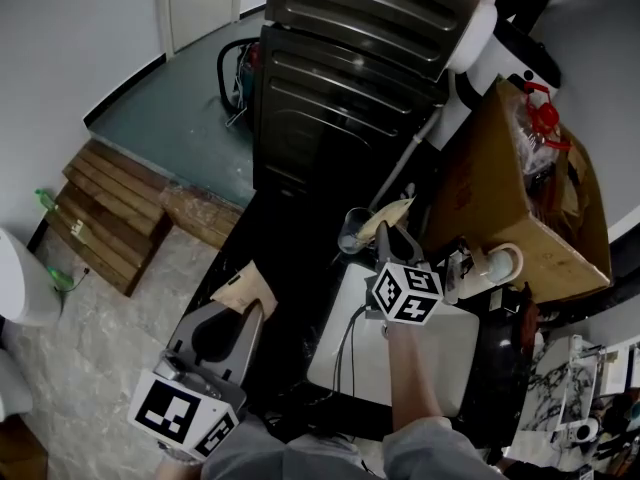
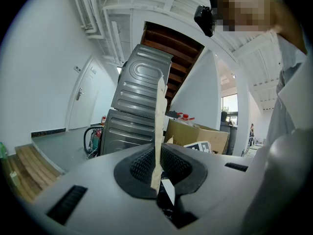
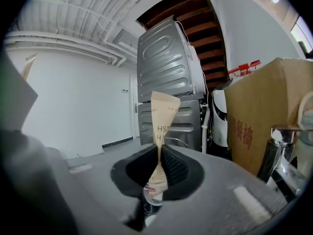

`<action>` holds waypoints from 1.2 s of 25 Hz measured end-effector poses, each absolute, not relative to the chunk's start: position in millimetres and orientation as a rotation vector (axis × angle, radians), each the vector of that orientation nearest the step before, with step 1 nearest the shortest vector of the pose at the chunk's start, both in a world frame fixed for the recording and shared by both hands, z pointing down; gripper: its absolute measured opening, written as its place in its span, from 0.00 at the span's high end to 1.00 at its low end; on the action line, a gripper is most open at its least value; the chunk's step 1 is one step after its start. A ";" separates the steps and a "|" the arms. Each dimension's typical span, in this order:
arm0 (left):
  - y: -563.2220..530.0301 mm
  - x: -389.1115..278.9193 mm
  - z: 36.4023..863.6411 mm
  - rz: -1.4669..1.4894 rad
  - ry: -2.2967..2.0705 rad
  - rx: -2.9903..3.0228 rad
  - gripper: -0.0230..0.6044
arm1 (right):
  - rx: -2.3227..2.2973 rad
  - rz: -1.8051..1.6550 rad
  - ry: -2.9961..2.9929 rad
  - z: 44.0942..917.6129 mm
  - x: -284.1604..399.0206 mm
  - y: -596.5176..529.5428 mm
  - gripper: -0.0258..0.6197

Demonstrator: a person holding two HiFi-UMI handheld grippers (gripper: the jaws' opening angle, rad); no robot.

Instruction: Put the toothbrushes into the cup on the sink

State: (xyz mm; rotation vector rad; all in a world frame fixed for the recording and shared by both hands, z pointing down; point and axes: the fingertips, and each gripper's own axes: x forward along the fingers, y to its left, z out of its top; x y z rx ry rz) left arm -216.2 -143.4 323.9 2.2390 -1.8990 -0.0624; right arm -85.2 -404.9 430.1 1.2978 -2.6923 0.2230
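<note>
My right gripper [image 1: 392,236] has its fingers shut on what I take for a wrapped toothbrush [image 1: 388,213] beside the cup [image 1: 352,236], my left gripper [image 1: 250,313] on another; next, the right one should go in.

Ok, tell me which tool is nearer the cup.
Right. The right tool, gripping a toothbrush packet, is just beside the cup; the left tool, gripping another, is well off, down-left in the head view.

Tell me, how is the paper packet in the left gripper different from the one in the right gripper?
The left packet shows only its thin edge to its camera; the right packet shows a face with printed letters. The right packet is close to the cup; the left packet is far from it. Both are tan paper pinched in shut fingers.
</note>
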 end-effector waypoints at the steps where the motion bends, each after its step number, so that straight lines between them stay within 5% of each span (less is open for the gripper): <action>1: -143.4 -216.3 324.2 -0.063 -1.899 2.239 0.92 | 1.293 0.225 -2.686 432.6 -85.5 -405.1 0.93; 17: -144.4 -212.9 323.7 -0.063 -1.870 2.256 0.92 | 1.285 0.301 -2.671 443.5 -85.2 -402.5 0.92; 30: -150.3 -197.3 319.4 -0.071 -1.812 2.312 0.92 | 1.309 0.351 -2.714 427.3 -68.2 -384.7 0.81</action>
